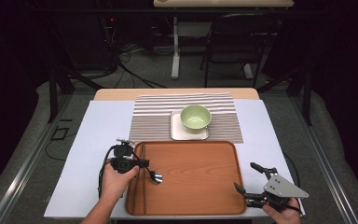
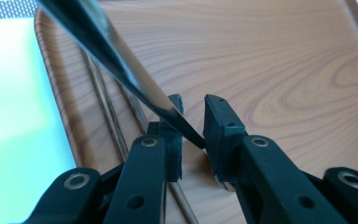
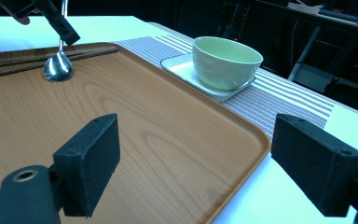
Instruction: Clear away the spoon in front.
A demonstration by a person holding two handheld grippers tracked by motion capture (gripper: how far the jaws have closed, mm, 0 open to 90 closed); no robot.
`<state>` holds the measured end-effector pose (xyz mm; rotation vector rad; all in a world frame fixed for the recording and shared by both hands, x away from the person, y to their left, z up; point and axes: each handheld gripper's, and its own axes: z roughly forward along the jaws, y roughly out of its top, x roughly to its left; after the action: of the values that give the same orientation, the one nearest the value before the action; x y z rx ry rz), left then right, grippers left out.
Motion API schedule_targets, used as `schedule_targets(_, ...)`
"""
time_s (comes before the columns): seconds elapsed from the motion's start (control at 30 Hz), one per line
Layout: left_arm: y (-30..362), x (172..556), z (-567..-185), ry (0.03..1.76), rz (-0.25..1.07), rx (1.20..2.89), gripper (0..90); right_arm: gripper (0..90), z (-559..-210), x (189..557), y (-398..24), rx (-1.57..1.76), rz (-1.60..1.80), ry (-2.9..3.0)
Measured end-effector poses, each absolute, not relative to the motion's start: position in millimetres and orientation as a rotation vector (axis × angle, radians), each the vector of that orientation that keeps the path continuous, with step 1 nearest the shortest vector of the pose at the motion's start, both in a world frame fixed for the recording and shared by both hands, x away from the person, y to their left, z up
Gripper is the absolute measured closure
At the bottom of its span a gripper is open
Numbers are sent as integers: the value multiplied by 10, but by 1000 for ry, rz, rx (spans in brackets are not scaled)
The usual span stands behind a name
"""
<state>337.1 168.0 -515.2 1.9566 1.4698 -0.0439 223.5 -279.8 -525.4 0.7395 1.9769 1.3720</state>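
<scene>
Left gripper (image 1: 144, 164), at the near-left corner of the brown wood-grain tray (image 1: 200, 186), has its jaws set narrow about the handle of a polished metal spoon (image 1: 155, 176). In the left gripper view the handle (image 2: 121, 70) runs slantwise between the pads; it lies against the left pad, while contact with the right pad cannot be made out, so whether the spoon is truly clamped cannot be told. The spoon stands steeply, its bowl resting on the tray surface just beside a pair of dark brown chopsticks (image 1: 141, 186) that lie along the tray's left rim, probably because it is being set down or lifted by the handle end. Right gripper (image 1: 251, 179) hovers at the near-right corner of the tray with jaws wide apart and nothing between them, seemingly waiting. Beyond the tray, a pale green ceramic bowl (image 1: 196, 116) sits on a white square plate (image 1: 177, 133) upon a striped placemat (image 1: 149, 116) on the bench (image 1: 93, 140).
</scene>
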Motion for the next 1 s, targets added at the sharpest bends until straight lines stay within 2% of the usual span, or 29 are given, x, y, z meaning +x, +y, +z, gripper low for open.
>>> schedule_targets(0.17,1688,3414,-5188,1470,-47,1898,763,153,-5254,2235,-2796,739,1371,1978)
schedule_targets(0.53,1712,3457,-5149,1440,-177,1786,873,153,-5255,2235,-2798,739,1370,1979)
schedule_targets(1.0,1650,3519,-4991,1436,-244,1973,891,153,-5257,2237,-2791,744,1372,1982)
